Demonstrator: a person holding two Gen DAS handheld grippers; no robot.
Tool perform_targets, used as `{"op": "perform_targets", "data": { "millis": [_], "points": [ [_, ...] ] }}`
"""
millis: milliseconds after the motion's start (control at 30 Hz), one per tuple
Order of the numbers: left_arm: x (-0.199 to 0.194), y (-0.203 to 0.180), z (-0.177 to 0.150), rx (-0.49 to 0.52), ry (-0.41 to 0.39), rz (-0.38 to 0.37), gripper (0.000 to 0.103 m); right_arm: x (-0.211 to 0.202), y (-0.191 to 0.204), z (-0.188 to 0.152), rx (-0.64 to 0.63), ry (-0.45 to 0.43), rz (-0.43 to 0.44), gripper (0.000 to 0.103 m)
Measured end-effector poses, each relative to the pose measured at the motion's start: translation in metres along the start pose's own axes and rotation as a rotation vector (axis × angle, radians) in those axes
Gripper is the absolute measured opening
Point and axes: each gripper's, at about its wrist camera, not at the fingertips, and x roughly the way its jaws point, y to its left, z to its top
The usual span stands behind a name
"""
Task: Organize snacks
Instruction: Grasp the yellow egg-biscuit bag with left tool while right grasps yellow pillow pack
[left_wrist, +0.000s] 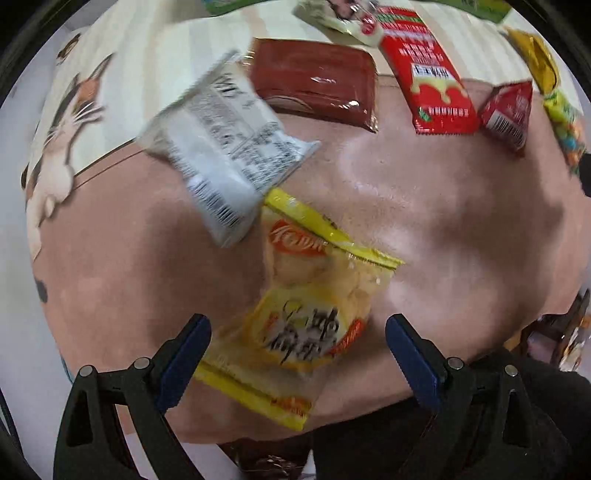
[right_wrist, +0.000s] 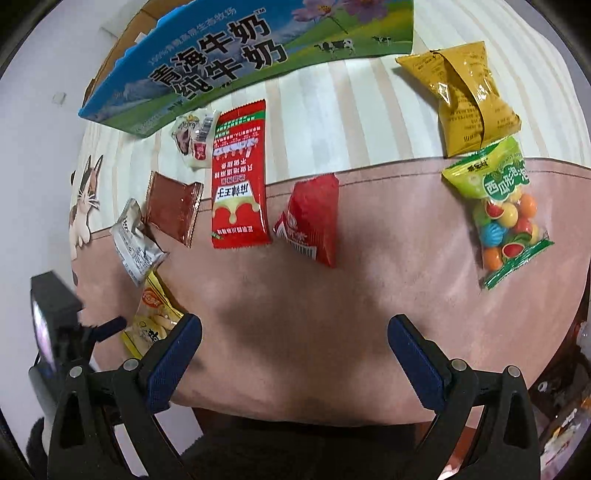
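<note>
A yellow snack packet (left_wrist: 295, 314) lies flat on the pink cloth (left_wrist: 443, 221), partly under a silver-white packet (left_wrist: 221, 147). My left gripper (left_wrist: 297, 325) points straight down over it, open, its blue pads on either side of the packet's lower half with gaps showing. In the right wrist view the same yellow packet (right_wrist: 155, 317) sits at the left, with the left gripper's black body (right_wrist: 55, 332) beside it. My right gripper (right_wrist: 295, 325) hangs open over bare pink cloth (right_wrist: 332, 314), nothing between its fingers.
Spread across the cloth are a brown packet (right_wrist: 173, 206), a long red packet (right_wrist: 240, 177), a small red packet (right_wrist: 310, 221), a gold bag (right_wrist: 469, 96) and a green bag of candy balls (right_wrist: 502, 210). A blue-green milk carton box (right_wrist: 221, 62) stands at the back.
</note>
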Motion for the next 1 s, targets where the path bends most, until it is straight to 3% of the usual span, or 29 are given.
{"op": "perform_targets", "data": {
  "millis": [33, 100, 133, 400, 567, 700, 800, 867, 1000],
  "points": [
    [0.003, -0.002, 0.002, -0.004, -0.009, 0.006, 0.076, 0.001, -0.001, -0.001, 0.002, 0.002, 0.001, 0.103],
    [0.007, -0.001, 0.007, -0.046, 0.001, -0.028, 0.062, -0.001, -0.005, -0.002, 0.008, -0.004, -0.002, 0.103],
    [0.008, 0.0, 0.01, -0.087, 0.004, -0.056, 0.06, -0.005, -0.011, -0.003, 0.018, -0.019, -0.006, 0.103],
    [-0.008, -0.014, 0.045, -0.334, -0.032, -0.212, 0.058, -0.049, -0.079, 0.023, 0.143, -0.141, -0.027, 0.103],
    [-0.017, -0.033, 0.08, -0.399, -0.065, -0.264, 0.058, -0.066, -0.114, 0.073, 0.143, -0.233, -0.095, 0.103],
    [-0.02, -0.045, 0.11, -0.401, -0.093, -0.254, 0.058, -0.058, -0.122, 0.11, 0.103, -0.238, -0.123, 0.102],
    [-0.022, -0.05, 0.122, -0.399, -0.091, -0.249, 0.058, -0.039, -0.125, 0.131, 0.086, -0.192, -0.133, 0.091],
    [-0.021, -0.051, 0.126, -0.397, -0.086, -0.25, 0.059, -0.02, -0.124, 0.14, 0.067, -0.149, -0.172, 0.075],
    [-0.016, -0.044, 0.126, -0.395, -0.08, -0.276, 0.059, -0.017, -0.121, 0.143, 0.041, -0.169, -0.203, 0.056]
  ]
}}
